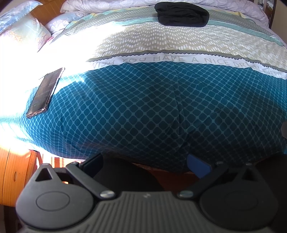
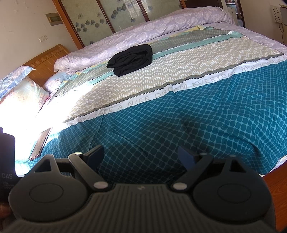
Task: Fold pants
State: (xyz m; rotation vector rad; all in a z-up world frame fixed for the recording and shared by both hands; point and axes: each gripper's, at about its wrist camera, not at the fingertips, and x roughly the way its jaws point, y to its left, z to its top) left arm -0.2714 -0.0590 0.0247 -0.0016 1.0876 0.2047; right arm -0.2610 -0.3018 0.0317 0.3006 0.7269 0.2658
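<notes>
Black pants (image 1: 182, 15) (image 2: 130, 59), already folded into a compact, rumpled bundle of several layers. Lying flat on the bed's far half, across the pale teal and grey-green stripes of the patterned cover, just before the rolled lilac duvet.

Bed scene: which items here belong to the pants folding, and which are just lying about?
Job:
black pants, bundled on the bedspread
left tongs, open
right tongs, open

Lying about:
smartphone
pillow
lilac duvet
</notes>
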